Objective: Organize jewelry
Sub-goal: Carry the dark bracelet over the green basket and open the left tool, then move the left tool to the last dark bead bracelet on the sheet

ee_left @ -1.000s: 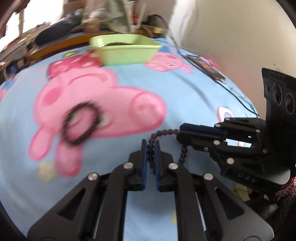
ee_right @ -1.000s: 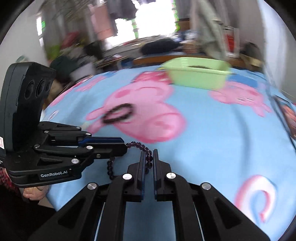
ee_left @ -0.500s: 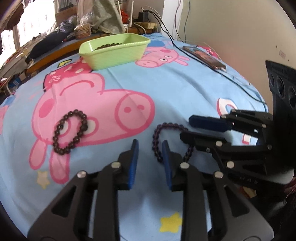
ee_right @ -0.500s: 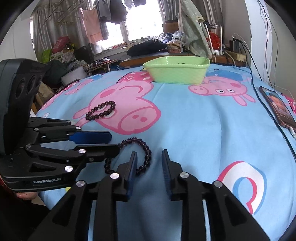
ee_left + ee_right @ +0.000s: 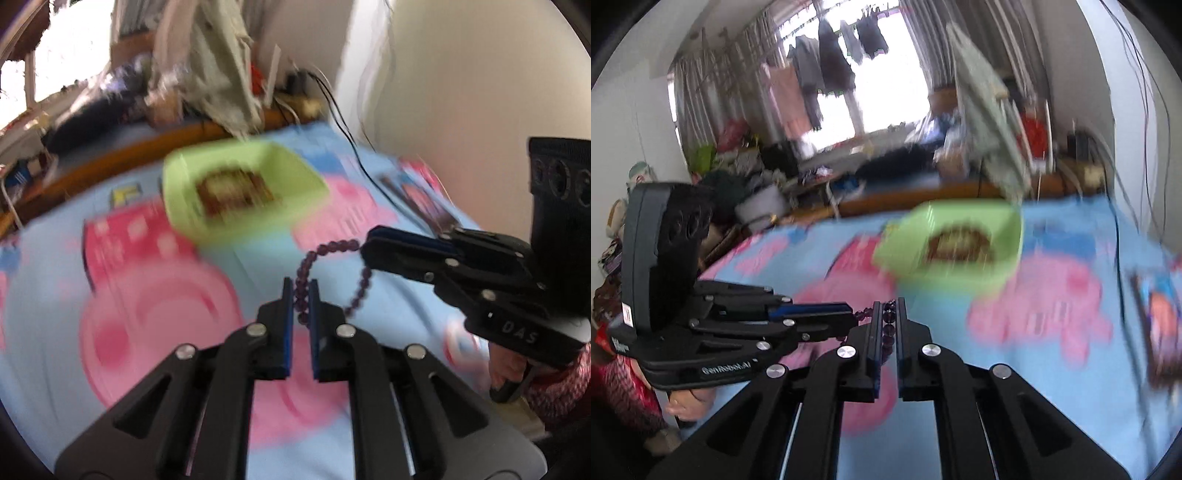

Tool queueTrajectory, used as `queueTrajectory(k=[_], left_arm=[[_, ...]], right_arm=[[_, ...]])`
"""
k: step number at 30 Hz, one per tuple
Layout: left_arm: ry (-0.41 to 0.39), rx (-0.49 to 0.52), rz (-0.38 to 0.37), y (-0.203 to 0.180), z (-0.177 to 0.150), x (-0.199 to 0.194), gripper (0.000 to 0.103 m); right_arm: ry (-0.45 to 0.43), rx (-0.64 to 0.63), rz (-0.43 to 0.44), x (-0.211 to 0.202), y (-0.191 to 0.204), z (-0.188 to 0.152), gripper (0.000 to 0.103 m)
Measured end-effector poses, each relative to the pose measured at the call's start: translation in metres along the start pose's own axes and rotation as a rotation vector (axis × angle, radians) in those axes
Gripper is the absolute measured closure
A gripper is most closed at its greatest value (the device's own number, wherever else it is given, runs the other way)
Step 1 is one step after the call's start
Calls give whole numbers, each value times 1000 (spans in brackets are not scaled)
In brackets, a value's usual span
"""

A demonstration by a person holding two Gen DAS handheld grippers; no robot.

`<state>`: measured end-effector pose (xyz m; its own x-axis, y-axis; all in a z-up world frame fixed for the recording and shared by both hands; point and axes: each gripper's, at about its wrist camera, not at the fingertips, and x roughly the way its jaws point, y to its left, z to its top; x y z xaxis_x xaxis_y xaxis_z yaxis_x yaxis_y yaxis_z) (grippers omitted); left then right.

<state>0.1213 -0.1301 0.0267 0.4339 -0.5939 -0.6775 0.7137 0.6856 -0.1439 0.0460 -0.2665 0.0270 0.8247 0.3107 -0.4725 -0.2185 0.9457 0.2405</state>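
Bracelet: a loop of dark purple beads [image 5: 334, 246] held up above the bed, pinched at two places — one side by each gripper. In the left wrist view the loop is pulled into a long oval; its long axis runs from the left gripper near the bottom centre up and to the right, toward the right gripper.

Left gripper: [image 5: 302, 291] narrowed onto one stretch of the beads, which sit between its blue pads [image 5: 287, 314]. A few beads show above the tips.

Right gripper: [image 5: 890, 314] also narrowed onto the beads; a short line of them runs along the gap between its fingers. In the left wrist view it reaches in from the right, with its tips at the far end of the loop.

Tray: a light green plastic tray [image 5: 295, 177] stands on the bed ahead of both grippers, apart from the bracelet. A dark brown mass lies inside it, too blurred to name.

Bed: covered by a light blue sheet [image 5: 44, 314] with large pink cartoon pigs.

Phone: a phone [image 5: 424, 199] lies on the sheet toward the right edge, blurred, with a dark cable [image 5: 354, 147] near it.

Sharpness: both views are smeared — fine detail is lost.
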Motion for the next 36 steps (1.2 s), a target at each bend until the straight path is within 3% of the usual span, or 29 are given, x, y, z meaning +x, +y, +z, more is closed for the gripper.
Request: queueTrajectory(k=[3, 6, 10, 13, 14, 16, 17, 18, 20, 24, 26, 31, 36], left_arm=[[-44, -30, 44, 26, 41, 21, 96], [-38, -53, 62, 43, 61, 44, 96], [-34, -66, 127, 61, 70, 77, 96], [51, -110, 151, 75, 68, 101, 96], [71, -154, 127, 79, 65, 95, 96], [-16, -202, 41, 79, 60, 61, 96], [-78, -220, 36, 77, 55, 37, 96], [-111, -234, 50, 76, 51, 22, 96], [-121, -244, 126, 67, 34, -1, 96], [-80, -176, 277, 32, -12, -15, 96], [-46, -166, 276, 20, -36, -14, 96], [1, -127, 294, -2, -77, -17, 96], [-16, -112, 324, -14, -97, -36, 96]], right_arm=[[-22, 21, -12, 29, -20, 33, 103], [-6, 27, -42, 60, -36, 47, 103], [33, 59, -52, 97, -55, 40, 103], [82, 117, -80, 113, -66, 26, 103], [54, 134, -94, 103, -64, 26, 103], [-33, 179, -29, 71, -56, 28, 103], [-85, 189, -8, 53, -51, 27, 103], [-139, 206, 0, 32, -45, 21, 103], [-161, 227, 4, 12, -35, 7, 103], [-62, 232, -44, -3, -14, -36, 103], [-1, 220, -94, -11, -2, -64, 103], [73, 260, -104, -27, 17, -106, 103], [49, 247, -101, -40, 34, -112, 103]])
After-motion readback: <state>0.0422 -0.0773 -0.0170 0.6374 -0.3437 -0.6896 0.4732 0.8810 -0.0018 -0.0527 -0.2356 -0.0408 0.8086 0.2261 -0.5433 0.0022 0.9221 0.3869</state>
